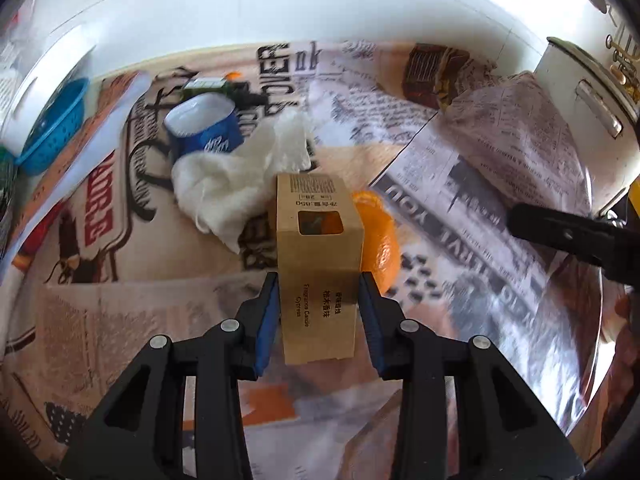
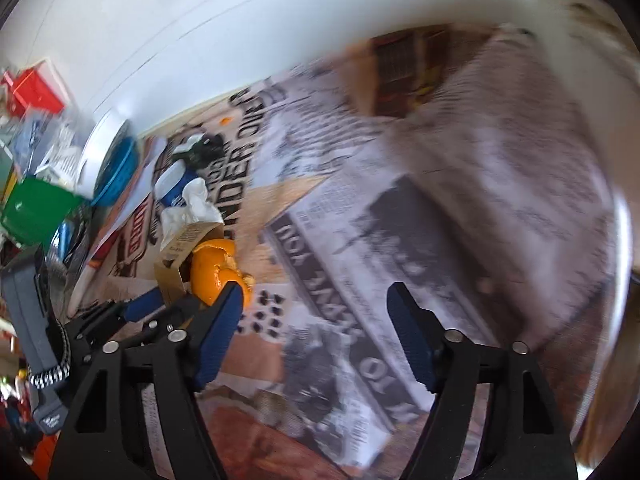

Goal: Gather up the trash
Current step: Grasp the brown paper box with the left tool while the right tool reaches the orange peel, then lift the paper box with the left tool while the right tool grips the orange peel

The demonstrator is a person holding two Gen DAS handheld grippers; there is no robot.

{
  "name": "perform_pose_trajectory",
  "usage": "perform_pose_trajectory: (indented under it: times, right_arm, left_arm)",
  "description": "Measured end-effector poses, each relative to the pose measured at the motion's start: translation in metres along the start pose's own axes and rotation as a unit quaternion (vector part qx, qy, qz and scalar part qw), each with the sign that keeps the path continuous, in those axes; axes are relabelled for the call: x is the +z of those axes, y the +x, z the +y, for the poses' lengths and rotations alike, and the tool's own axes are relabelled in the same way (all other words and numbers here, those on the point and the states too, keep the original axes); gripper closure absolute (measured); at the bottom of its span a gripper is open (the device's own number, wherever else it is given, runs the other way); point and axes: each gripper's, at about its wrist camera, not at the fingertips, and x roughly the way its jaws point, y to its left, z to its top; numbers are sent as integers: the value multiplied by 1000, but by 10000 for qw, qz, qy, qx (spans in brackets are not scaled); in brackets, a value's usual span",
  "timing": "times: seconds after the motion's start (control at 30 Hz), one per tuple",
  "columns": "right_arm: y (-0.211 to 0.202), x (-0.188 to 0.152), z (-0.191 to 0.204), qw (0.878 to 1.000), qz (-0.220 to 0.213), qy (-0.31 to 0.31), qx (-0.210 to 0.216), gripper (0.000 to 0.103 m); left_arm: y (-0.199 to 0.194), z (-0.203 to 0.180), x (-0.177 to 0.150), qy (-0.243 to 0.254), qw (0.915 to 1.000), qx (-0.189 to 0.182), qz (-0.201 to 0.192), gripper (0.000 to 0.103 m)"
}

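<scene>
While my left tool [image 1: 319, 300] had its blue pads closed against both flanks of the kraft candle box [image 1: 318, 248], nothing had gone into any bin I could see, so I judged the collecting barely begun. That box was stiff brown cardboard, square-edged, with a cut-out window and printed text on top, lying at the centre of the tabletop [image 1: 132, 312] with its glossy newspaper-print cover. My right tool [image 2: 316, 304] hung wide apart and empty over that cover, its view smeared.

Against the box at 3 o'clock sat the orange peel [image 1: 380, 240], curled and waxy. At 10 o'clock lay the crumpled tissue [image 1: 224, 184], soft and white, touching the box's far corner. Beyond it a blue paper cup [image 1: 206, 124] lay tipped on its side. Farthest, at 9 o'clock, a blue perforated basket [image 1: 52, 128] waited. Peel, tissue and cup all remained to gather.
</scene>
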Motion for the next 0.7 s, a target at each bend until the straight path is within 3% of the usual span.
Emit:
perform_pose_trajectory:
  times: [0.1, 0.17, 0.4, 0.57, 0.7]
  right_arm:
    - [22, -1, 21, 9992, 251, -232, 193, 41]
    - [31, -2, 35, 9983, 344, -377, 275, 41]
    - [64, 2, 62, 9960, 586, -492, 452, 41]
    - [78, 5, 67, 9949, 640, -386, 674, 42]
    - [82, 5, 67, 9915, 707, -419, 1011, 54]
  left_arm:
    - [-3, 14, -11, -45, 9997, 218, 118, 57]
    - [-6, 26, -17, -132, 9992, 331, 202, 44]
    - [-16, 53, -32, -329, 9978, 503, 262, 43]
    - [-15, 51, -29, -295, 9987, 358, 215, 43]
    - [-12, 41, -24, -97, 9995, 257, 155, 43]
